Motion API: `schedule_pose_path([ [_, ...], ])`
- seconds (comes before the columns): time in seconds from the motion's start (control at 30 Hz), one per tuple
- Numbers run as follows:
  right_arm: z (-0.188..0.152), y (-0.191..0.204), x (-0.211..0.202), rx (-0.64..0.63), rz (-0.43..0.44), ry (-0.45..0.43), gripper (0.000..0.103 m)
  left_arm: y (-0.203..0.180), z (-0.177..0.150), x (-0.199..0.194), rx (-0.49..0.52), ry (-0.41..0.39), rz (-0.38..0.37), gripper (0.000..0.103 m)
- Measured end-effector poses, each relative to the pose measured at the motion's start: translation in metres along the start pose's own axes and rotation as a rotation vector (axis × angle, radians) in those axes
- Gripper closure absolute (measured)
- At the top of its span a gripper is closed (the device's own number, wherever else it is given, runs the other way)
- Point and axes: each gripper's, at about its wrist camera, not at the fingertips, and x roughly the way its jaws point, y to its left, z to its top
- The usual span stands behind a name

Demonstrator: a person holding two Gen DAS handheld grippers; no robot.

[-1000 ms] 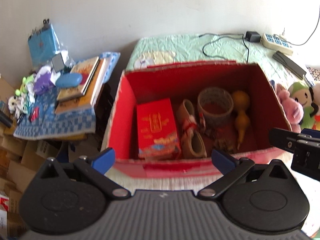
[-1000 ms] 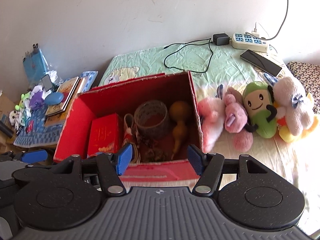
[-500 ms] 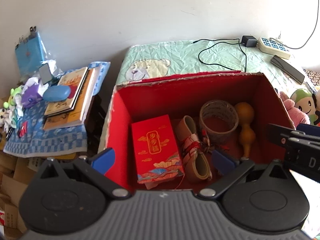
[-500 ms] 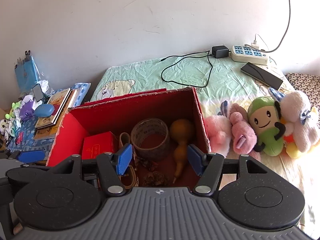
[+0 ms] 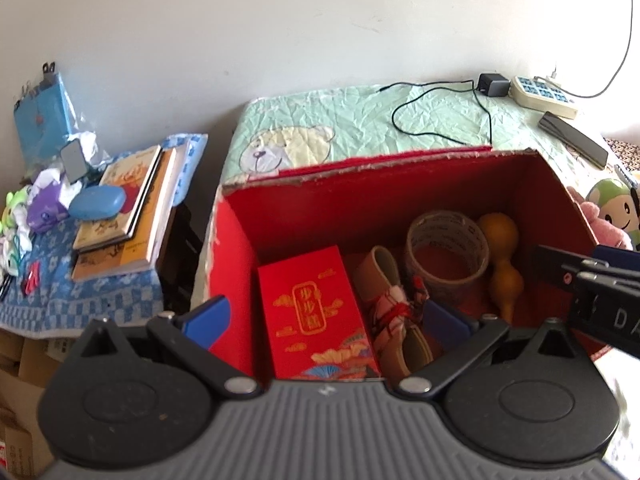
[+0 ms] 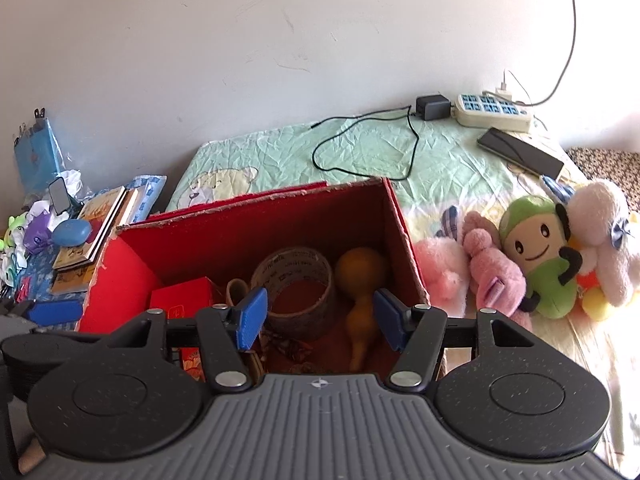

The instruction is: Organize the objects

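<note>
Left gripper (image 5: 324, 316): wide open, empty, poised over red cardboard box (image 5: 236, 264) to reach in
Right gripper (image 6: 318, 318): open, empty, above same box's clear tape roll (image 6: 296, 284)

Rough-edged cardboard box (image 5: 400, 196), glossy tape roll (image 6: 296, 280), smooth gourd (image 5: 500, 256), fuzzy plush toys (image 6: 536, 260), crinkled cloth bedsheet (image 6: 360, 152)

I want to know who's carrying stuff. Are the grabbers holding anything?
No. Left gripper and right gripper both hang open and empty above the red box.

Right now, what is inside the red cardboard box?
Inside the red cardboard box: red packet, tape roll, gourd, tied beige bundle. The near floor is hidden behind the left gripper.
</note>
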Motion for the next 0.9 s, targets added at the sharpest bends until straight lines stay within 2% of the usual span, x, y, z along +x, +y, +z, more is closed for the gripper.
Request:
schedule_pose_path([
  [0.13,0.000,-0.001,0.007,0.000,-0.012,0.004,0.042,0.002,0.004,0.005,0.007,-0.006,0.010,0.000],
  [0.23,-0.001,-0.003,0.011,0.002,0.004,0.023,0.050,0.003,0.003,0.007,-0.011,-0.002,0.000,0.000],
  [0.3,-0.001,-0.005,0.015,0.016,0.012,0.033,0.052,0.002,0.001,0.006,-0.014,-0.001,-0.002,0.001],
  [0.37,-0.002,-0.006,0.017,0.011,0.015,0.035,0.052,0.000,-0.001,0.006,-0.014,-0.002,0.008,0.001],
  [0.5,0.000,-0.009,0.022,0.004,0.024,0.042,0.051,-0.001,-0.005,0.006,-0.043,0.018,-0.020,0.001],
  [0.77,-0.007,-0.017,0.027,0.021,0.066,0.074,0.050,-0.018,-0.013,0.015,-0.023,0.054,-0.031,0.001],
  [0.8,-0.008,-0.022,0.030,0.047,0.067,0.089,0.050,-0.019,-0.014,0.016,-0.022,0.058,-0.027,0.001],
  [0.83,-0.009,-0.026,0.032,0.068,0.063,0.102,0.055,-0.021,-0.015,0.017,-0.023,0.064,-0.027,0.001],
  [0.9,-0.009,-0.030,0.030,0.055,0.047,0.087,0.058,-0.022,-0.017,0.019,-0.027,0.075,-0.032,0.001],
])
